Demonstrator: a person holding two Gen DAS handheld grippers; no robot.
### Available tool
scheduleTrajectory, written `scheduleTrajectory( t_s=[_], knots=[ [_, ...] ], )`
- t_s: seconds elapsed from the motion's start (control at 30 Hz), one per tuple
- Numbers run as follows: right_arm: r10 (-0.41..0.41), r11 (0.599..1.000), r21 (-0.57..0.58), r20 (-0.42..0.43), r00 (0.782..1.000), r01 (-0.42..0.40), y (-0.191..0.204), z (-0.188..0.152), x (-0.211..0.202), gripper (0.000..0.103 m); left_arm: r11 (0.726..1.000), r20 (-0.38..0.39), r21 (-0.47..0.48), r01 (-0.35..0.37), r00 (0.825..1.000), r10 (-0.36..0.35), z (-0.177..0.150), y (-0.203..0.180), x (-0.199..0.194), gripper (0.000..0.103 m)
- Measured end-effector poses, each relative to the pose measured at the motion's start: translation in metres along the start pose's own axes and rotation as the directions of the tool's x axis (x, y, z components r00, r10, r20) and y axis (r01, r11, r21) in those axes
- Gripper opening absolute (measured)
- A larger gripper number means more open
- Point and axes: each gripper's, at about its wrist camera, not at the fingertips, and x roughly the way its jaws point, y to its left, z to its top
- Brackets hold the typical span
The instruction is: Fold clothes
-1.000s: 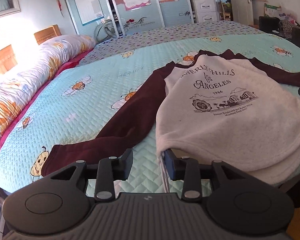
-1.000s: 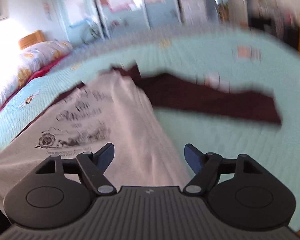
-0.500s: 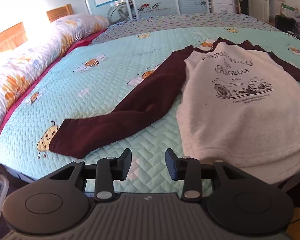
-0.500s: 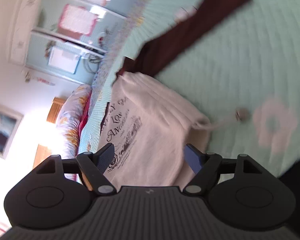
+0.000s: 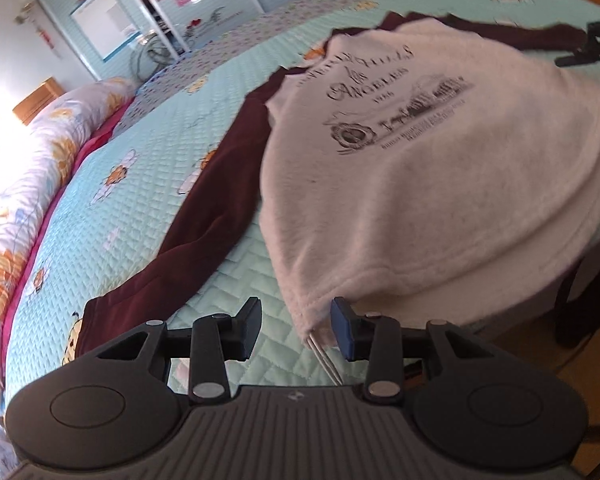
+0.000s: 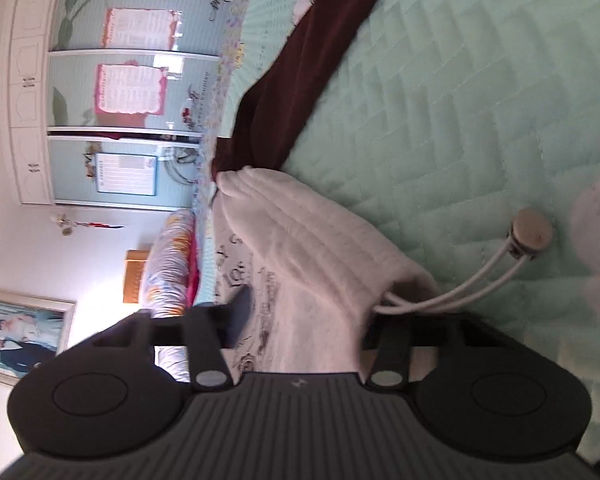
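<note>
A white fleece sweatshirt (image 5: 420, 168) with dark maroon sleeves and black "Los Angeles" print lies face up on the bed. Its left sleeve (image 5: 204, 208) stretches toward the near bed edge. My left gripper (image 5: 296, 324) is open, with the hem's left corner and its drawcord (image 5: 324, 356) between the fingers. In the right wrist view, rolled sideways, my right gripper (image 6: 308, 320) is open around the hem's right corner (image 6: 340, 264); the fleece hides its right fingertip. A drawcord with a round toggle (image 6: 530, 234) trails onto the quilt.
The bed has a mint quilt with bee prints (image 5: 140, 152). A floral duvet roll (image 5: 28, 184) lies along the left by the wooden headboard. Wardrobe doors with posters (image 6: 132, 76) stand behind the bed. The bed edge and floor (image 5: 540, 344) are at the right.
My left gripper has moved right to the hem's left corner and now straddles it. My right gripper has rolled sideways and closed in on the hem's right corner.
</note>
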Motion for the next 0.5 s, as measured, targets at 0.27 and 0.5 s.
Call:
scheduleTrajectory(
  t_s=[0.27, 0.5],
  knots=[
    [0.011, 0.999, 0.043, 0.011, 1.000, -0.012, -0.009, 0.005, 0.005, 0.032, 1.000, -0.012, 0.028, -0.011, 1.000, 0.012, -0.002, -0.009, 0.008, 0.041],
    [0.007, 1.000, 0.014, 0.025, 1.000, -0.008, -0.005, 0.006, 0.010, 0.028, 0.995, -0.070, -0.072, -0.075, 0.995, 0.070, 0.012, -0.004, 0.049, 0.026]
  ],
)
